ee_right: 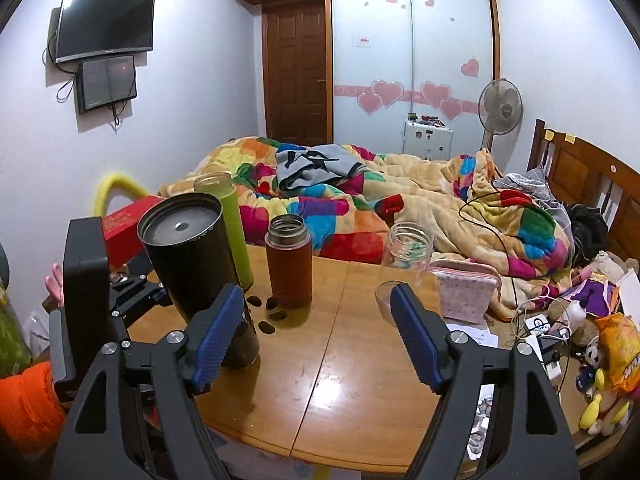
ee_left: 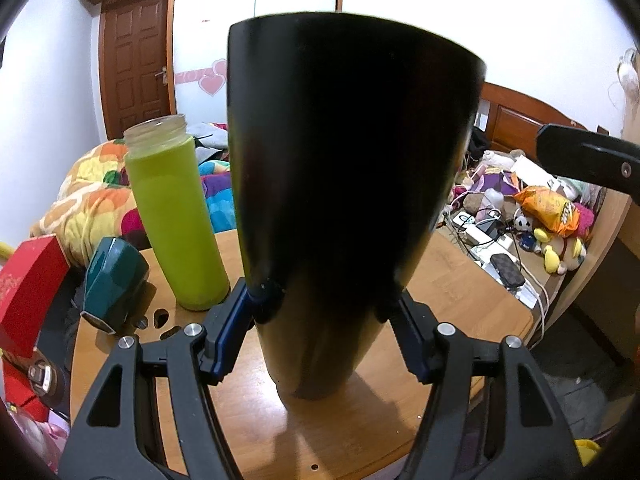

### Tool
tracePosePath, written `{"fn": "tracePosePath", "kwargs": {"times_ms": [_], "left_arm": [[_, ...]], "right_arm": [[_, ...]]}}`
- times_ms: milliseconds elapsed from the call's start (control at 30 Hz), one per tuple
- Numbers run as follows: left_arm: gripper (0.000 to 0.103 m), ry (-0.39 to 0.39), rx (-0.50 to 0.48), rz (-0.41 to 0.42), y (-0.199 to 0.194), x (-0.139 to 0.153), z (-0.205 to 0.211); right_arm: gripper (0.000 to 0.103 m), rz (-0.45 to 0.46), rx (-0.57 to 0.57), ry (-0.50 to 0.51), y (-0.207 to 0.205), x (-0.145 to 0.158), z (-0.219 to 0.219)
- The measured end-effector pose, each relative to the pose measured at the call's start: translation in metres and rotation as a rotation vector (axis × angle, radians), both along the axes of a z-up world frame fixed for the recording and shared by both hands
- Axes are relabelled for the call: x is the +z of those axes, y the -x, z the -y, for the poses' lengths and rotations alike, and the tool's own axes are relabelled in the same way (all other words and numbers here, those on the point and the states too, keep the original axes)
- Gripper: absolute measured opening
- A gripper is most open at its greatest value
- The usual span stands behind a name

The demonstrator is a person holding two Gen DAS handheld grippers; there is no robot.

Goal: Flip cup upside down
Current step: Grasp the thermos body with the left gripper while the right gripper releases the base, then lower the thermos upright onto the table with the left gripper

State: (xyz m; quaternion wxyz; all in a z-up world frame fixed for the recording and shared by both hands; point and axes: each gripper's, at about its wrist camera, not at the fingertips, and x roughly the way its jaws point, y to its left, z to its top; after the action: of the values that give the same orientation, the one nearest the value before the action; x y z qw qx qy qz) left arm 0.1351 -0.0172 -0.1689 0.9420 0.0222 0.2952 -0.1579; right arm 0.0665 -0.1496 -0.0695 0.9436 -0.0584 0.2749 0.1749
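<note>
A tall black cup (ee_left: 344, 184) fills the left wrist view, standing on the wooden table (ee_left: 460, 300). My left gripper (ee_left: 328, 312) is shut on the cup low on its body, one blue pad on each side. In the right wrist view the same cup (ee_right: 192, 256) stands at the table's left with its closed flat end facing up, and the left gripper's body (ee_right: 86, 280) is beside it. My right gripper (ee_right: 316, 336) is open and empty above the table's middle, to the right of the cup.
A green bottle (ee_left: 176, 220), a brown flask (ee_right: 290, 268), a glass jar (ee_right: 406, 250) and a pink pouch (ee_right: 466, 292) stand on the table (ee_right: 320, 380). A teal object (ee_left: 114, 284) and a red box (ee_left: 28, 292) lie at the left. A cluttered bed lies behind.
</note>
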Motion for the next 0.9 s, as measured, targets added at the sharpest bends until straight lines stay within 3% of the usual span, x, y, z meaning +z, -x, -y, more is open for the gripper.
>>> {"fn": "tracePosePath", "kwargs": {"times_ms": [433,600,900], "left_arm": [[0.063,0.028,-0.003,-0.029,-0.005,-0.002,-0.012],[0.061,0.005,-0.021,-0.013,-0.002,-0.002,-0.007],[0.061,0.017,-0.026,-0.022,0.000,-0.004,-0.010]], "right_arm": [[0.073,-0.003,-0.005,-0.014,-0.005,-0.002,-0.008],[0.073,-0.007,-0.003,-0.021,-0.007,-0.003,-0.009],[0.073,-0.061,0.032,-0.053,-0.023,-0.015,-0.018]]}}
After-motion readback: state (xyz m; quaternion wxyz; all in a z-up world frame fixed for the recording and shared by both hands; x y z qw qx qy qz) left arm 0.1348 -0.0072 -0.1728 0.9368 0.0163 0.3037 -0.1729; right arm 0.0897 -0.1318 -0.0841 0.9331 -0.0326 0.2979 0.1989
